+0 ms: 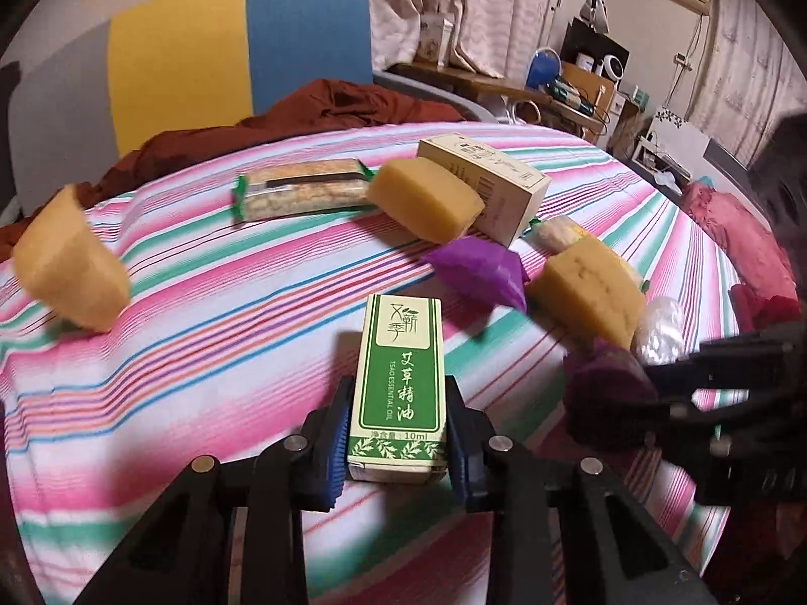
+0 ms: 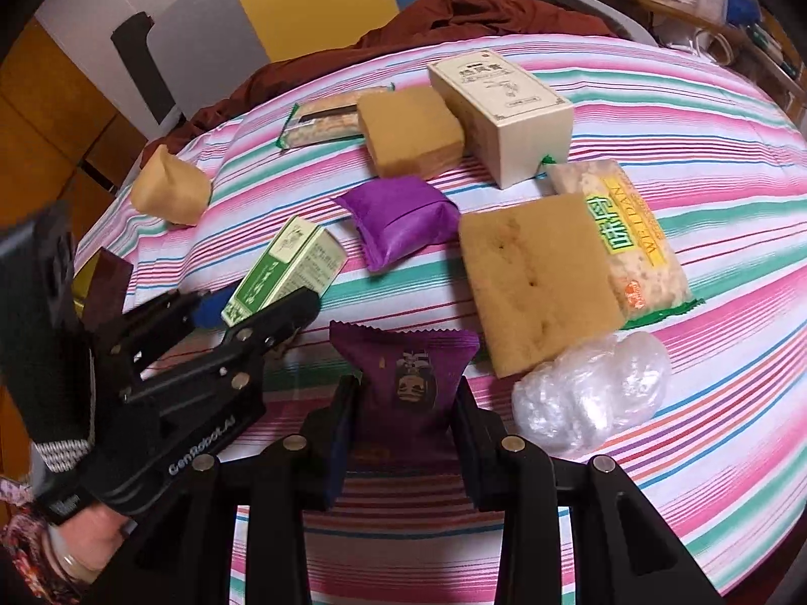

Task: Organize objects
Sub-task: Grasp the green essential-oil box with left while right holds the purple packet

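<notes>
Across the striped bedspread (image 1: 227, 327), worked with both claws at once. Pinched the green essential-oil box (image 1: 398, 353) in the left gripper (image 1: 398, 388), blue pads flat against its two narrow sides near the bottom end. Probably took it there because flat card gives the pads a square, non-slip seat. From the right wrist view, saw that box tilted with its far end raised off the cloth. Clamped the dark purple snack packet (image 2: 403, 353) in the right gripper (image 2: 407, 393), jaws pressed onto its lower half and the crimped top edge left free, likely so the soft wrapper bunched instead of sliding. Kept both held things at the near edge of the bed, close together, apart from the rest of the clutter, seemingly for sorting.

Counted on the cloth:
- Three yellow sponges (image 2: 534, 292).
- Two cracker packets (image 2: 625, 242), one of them partly under a sponge.
- One cream carton (image 2: 504, 116), with a sponge leaning against it.
- One shiny purple pouch (image 2: 398, 217).
- One wad of clear plastic (image 2: 590, 393).

Judged the sorting barely begun.
</notes>
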Action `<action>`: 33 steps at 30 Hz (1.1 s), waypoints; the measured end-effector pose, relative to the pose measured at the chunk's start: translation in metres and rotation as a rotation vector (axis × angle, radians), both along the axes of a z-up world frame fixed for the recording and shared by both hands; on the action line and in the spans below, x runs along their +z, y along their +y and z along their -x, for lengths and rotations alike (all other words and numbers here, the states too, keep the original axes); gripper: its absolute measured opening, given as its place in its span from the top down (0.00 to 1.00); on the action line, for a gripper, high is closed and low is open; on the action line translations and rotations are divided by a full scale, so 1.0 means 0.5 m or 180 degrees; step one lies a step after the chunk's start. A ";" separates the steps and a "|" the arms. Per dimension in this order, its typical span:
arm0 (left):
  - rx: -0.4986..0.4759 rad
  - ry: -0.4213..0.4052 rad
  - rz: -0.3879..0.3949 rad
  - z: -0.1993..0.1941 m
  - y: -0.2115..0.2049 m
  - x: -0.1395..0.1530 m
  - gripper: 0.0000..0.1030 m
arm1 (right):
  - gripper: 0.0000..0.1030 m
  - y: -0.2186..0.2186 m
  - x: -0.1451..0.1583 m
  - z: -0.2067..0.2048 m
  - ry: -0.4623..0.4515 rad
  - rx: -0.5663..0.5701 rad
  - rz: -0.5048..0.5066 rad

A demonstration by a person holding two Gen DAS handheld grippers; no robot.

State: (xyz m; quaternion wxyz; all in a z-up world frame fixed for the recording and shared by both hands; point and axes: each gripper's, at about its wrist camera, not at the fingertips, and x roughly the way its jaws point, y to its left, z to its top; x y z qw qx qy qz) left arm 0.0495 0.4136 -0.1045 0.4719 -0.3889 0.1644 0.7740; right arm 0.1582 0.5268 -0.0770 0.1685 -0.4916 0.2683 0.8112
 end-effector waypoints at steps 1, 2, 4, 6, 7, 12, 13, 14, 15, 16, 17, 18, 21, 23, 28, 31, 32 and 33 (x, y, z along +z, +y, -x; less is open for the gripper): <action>0.0031 0.0007 -0.0013 -0.001 -0.011 0.000 0.70 | 0.65 -0.004 0.000 0.002 0.0009 0.0025 -0.0007; 0.0053 0.0002 -0.0031 -0.002 -0.016 0.000 0.70 | 0.65 -0.007 0.001 0.005 0.0024 0.0044 -0.0008; 0.0120 -0.0018 -0.0097 -0.003 -0.037 -0.002 0.70 | 0.65 -0.014 0.004 0.009 0.0065 0.0091 -0.0018; 0.0150 -0.0034 -0.0145 -0.002 -0.053 -0.004 0.70 | 0.65 -0.023 0.007 0.012 0.0082 0.0132 -0.0074; 0.0159 -0.0035 -0.0163 -0.005 -0.060 -0.006 0.70 | 0.65 -0.025 0.007 0.015 0.0082 0.0147 -0.0102; 0.0244 0.0052 -0.0191 -0.024 -0.091 -0.002 0.70 | 0.65 -0.036 0.009 0.023 0.0049 0.0196 -0.0273; 0.0260 0.0054 -0.0201 -0.026 -0.098 -0.001 0.70 | 0.65 -0.039 0.010 0.024 0.0043 0.0204 -0.0323; 0.0274 0.0048 -0.0216 -0.028 -0.103 -0.001 0.70 | 0.65 -0.041 0.012 0.025 0.0045 0.0212 -0.0358; 0.0294 0.0043 -0.0235 -0.029 -0.109 -0.001 0.70 | 0.65 -0.043 0.014 0.026 0.0052 0.0223 -0.0391; 0.0318 0.0037 -0.0250 -0.029 -0.114 -0.001 0.70 | 0.65 -0.046 0.017 0.026 0.0062 0.0230 -0.0439; 0.0346 0.0028 -0.0264 -0.029 -0.119 -0.001 0.70 | 0.65 -0.047 0.019 0.027 0.0069 0.0235 -0.0476; 0.0370 0.0012 -0.0285 -0.030 -0.125 -0.001 0.70 | 0.65 -0.050 0.022 0.028 0.0088 0.0242 -0.0522; 0.0422 -0.0008 -0.0321 -0.038 -0.139 0.001 0.70 | 0.65 -0.053 0.030 0.029 0.0152 0.0259 -0.0601; 0.0460 -0.0066 -0.0354 -0.044 -0.153 0.001 0.70 | 0.65 -0.056 0.034 0.030 0.0173 0.0267 -0.0655; 0.0565 -0.0091 -0.0502 -0.069 -0.210 0.021 0.70 | 0.65 -0.063 0.041 0.031 0.0216 0.0296 -0.0769; 0.0548 0.0025 -0.0564 -0.085 -0.237 0.047 0.70 | 0.65 -0.067 0.043 0.032 0.0225 0.0319 -0.0835; 0.0552 0.0047 -0.0592 -0.087 -0.244 0.055 0.70 | 0.65 -0.069 0.044 0.033 0.0229 0.0329 -0.0857; 0.0567 0.0063 -0.0625 -0.088 -0.254 0.063 0.70 | 0.65 -0.071 0.044 0.034 0.0232 0.0337 -0.0872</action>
